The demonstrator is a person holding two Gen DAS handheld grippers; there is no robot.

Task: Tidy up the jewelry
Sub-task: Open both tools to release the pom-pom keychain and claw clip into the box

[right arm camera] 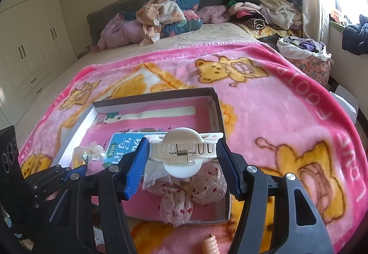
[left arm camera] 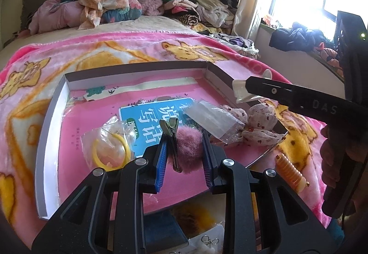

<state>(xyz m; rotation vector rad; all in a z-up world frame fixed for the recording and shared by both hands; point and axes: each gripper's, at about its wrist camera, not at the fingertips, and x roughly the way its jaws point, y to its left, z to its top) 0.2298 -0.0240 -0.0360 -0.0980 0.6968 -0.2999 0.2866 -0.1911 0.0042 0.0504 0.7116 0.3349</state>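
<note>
**Hair accessories, both tongs loaded, over open box**

Right tongs (right arm camera: 182, 157): clamped on a white claw clip (right arm camera: 184, 152), hard glossy plastic, steel spring showing, long axis crosswise between the blue ribbed pads. Held above the box (right arm camera: 151, 95), whose free pink floor lies toward 12 o'clock from the clip.

Left tongs (left arm camera: 184, 150): fully closed on a fluffy pink pom clip (left arm camera: 189, 147) with a metal alligator clasp, its axis running 12 to 6 o'clock.

Box: shallow card tray on the bed's plush pink blanket (right arm camera: 264, 104). Inside: ring bag (left arm camera: 108, 148), crinkly, at 9 o'clock; sheer spotted bow (right arm camera: 184, 194), bagged, directly beneath the claw clip. Judgement: the right hand is nearer a clear drop spot.

Outside the box: ribbed orange coil (left arm camera: 291, 172) at 4 o'clock.
</note>
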